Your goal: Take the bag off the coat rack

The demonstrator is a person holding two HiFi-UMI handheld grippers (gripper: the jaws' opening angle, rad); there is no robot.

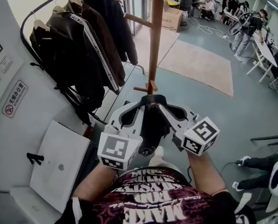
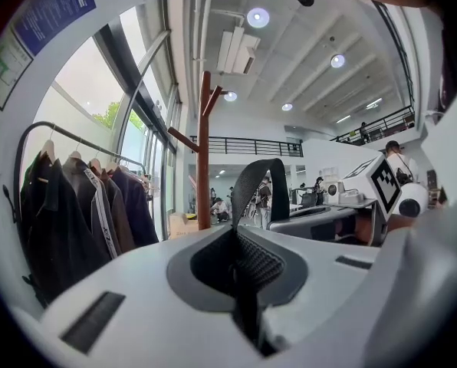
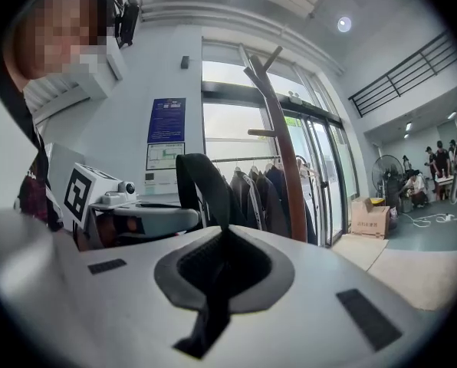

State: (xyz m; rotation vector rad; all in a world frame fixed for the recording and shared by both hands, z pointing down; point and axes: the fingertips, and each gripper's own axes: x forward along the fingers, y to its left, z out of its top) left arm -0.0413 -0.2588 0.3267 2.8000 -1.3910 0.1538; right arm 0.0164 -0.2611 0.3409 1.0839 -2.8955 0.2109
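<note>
A black bag (image 1: 153,127) hangs between my two grippers, just in front of the brown wooden coat rack (image 1: 154,41) and below its lowest pegs. Its strap (image 1: 153,98) loops up between the grippers and is clear of the pegs. My left gripper (image 1: 141,107) is shut on one end of the strap (image 2: 255,186), my right gripper (image 1: 166,108) on the other end (image 3: 202,190). In the left gripper view the left gripper (image 2: 240,244) faces the coat rack pole (image 2: 203,152). The right gripper (image 3: 225,244) has the pole (image 3: 278,152) to its right.
A clothes rail with several dark jackets (image 1: 83,41) stands to the left of the rack. Beside my left arm is a white cabinet (image 1: 59,162). A beige rug (image 1: 199,64) and a cardboard box (image 1: 171,17) lie beyond. People (image 1: 246,27) stand far right.
</note>
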